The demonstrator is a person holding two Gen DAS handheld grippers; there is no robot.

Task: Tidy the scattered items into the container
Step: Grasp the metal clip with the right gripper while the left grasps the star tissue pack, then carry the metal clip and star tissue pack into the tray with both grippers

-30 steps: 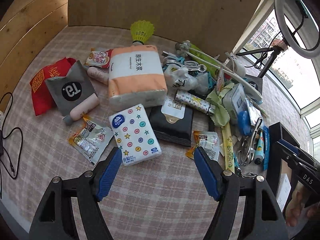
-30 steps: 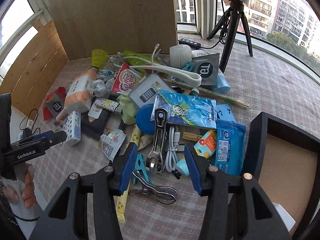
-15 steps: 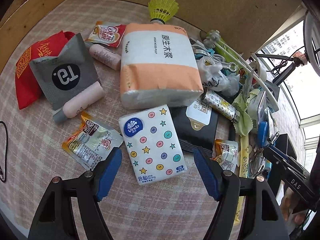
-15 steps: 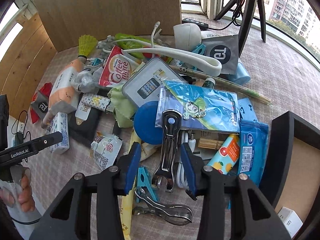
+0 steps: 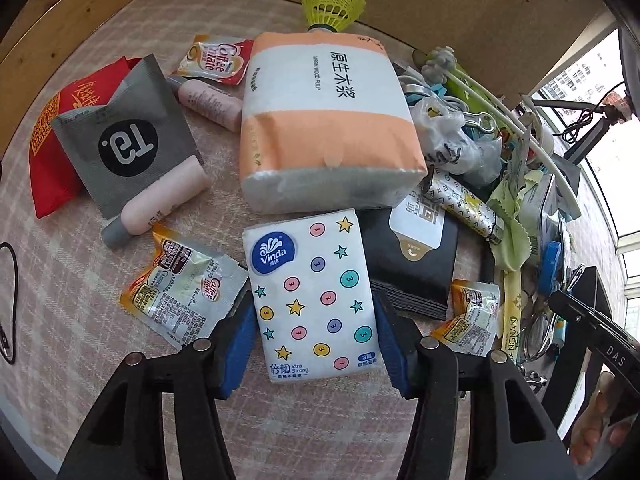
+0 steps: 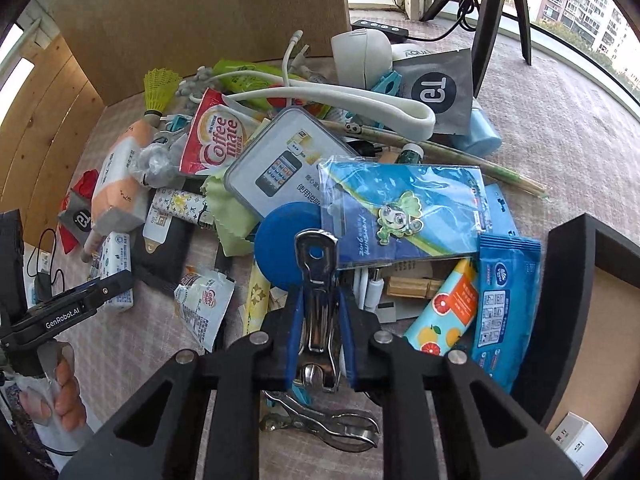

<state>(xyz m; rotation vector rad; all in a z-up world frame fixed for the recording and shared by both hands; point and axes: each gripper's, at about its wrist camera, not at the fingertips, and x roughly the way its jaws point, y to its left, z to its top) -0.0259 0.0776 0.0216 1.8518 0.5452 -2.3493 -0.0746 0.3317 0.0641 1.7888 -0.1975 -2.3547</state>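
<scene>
My left gripper (image 5: 314, 340) has its blue pads against both sides of a white Vinda tissue pack (image 5: 316, 296) with coloured dots and stars, lying on the checked cloth. My right gripper (image 6: 320, 336) is shut on a large silver metal clip (image 6: 317, 280) in the pile of items. The black container (image 6: 576, 280) with a brown floor stands at the right in the right wrist view; a white box (image 6: 580, 446) lies inside it. The left gripper also shows in the right wrist view (image 6: 80, 304).
A big orange-and-white tissue pack (image 5: 328, 120), grey sachet (image 5: 124, 136), pink tubes, Coffee-mate sachets (image 5: 180, 292) and a black pouch (image 5: 412, 264) surround the left gripper. A blue lid (image 6: 288, 240), blue wipes pack (image 6: 504, 304), second metal clip (image 6: 332, 428) and wooden walls surround the right.
Both grippers moved forward and closed: the left onto the Vinda tissue pack, the right onto the silver clip.
</scene>
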